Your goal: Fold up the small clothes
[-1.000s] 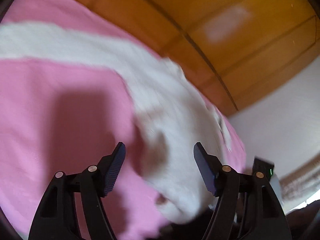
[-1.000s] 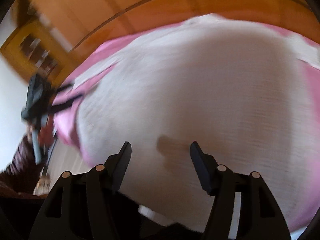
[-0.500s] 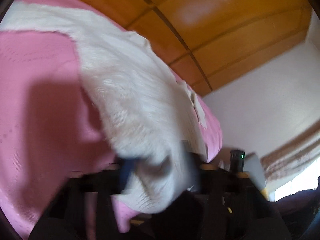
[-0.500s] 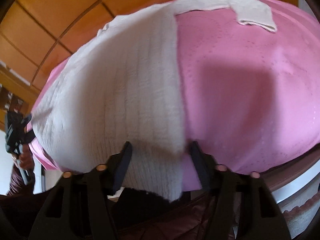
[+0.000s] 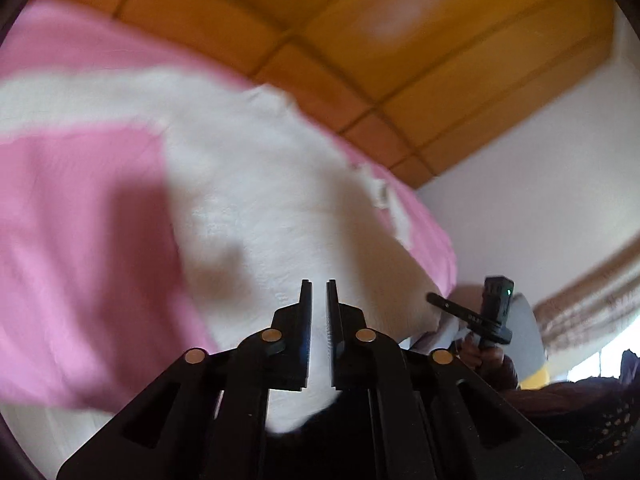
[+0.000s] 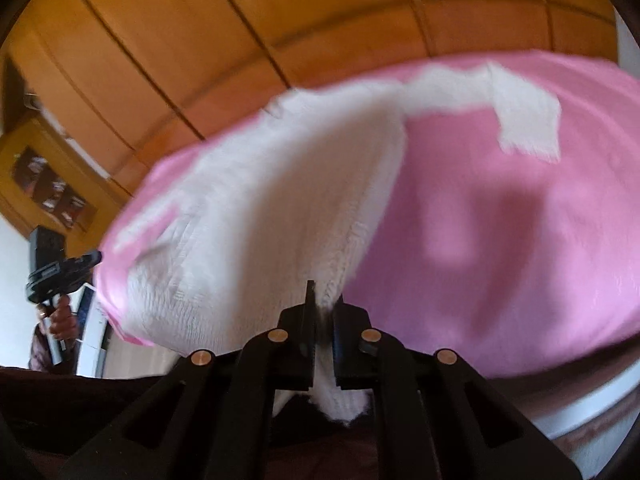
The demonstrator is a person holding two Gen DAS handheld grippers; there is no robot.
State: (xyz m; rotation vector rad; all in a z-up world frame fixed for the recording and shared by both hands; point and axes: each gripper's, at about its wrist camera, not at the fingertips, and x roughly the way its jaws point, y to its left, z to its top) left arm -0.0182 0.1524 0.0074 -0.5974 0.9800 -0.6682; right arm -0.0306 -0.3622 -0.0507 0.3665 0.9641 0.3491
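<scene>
We find no brand, label or legible writing on anything in either view; the white knitted garment (image 6: pixel 280 208) carries none that we can read. It is a soft, ribbed knit, cream-white and blurred in both views; it lies spread on the pink bedcover (image 6: pixel 500 240), its body running from the near edge of the bed toward the far side, with one sleeve (image 6: pixel 524 120) stretched out flat across the pink at the far end; its near hem hangs over the edge of the bed.

The right gripper (image 6: pixel 323 312) has just been closing, and its fingers now pinch the near hem, a tuft of knit showing between and below the pads; from that pinch the fabric is drawn up into a ridge. The left gripper (image 5: pixel 319 312) stands with its fingers nearly together, a narrow slit left between them; its jaws have just eased open a little; white fabric shows behind and below that slit, but we cannot tell whether the pads press on it.

Each view catches the other gripper at its edge, held in a hand (image 6: pixel 62 320) beside the near corner of the bed; behind the bed stands a wooden panelled wall (image 6: pixel 320 32), and a white wall (image 5: pixel 520 200) meets it to one side.
</scene>
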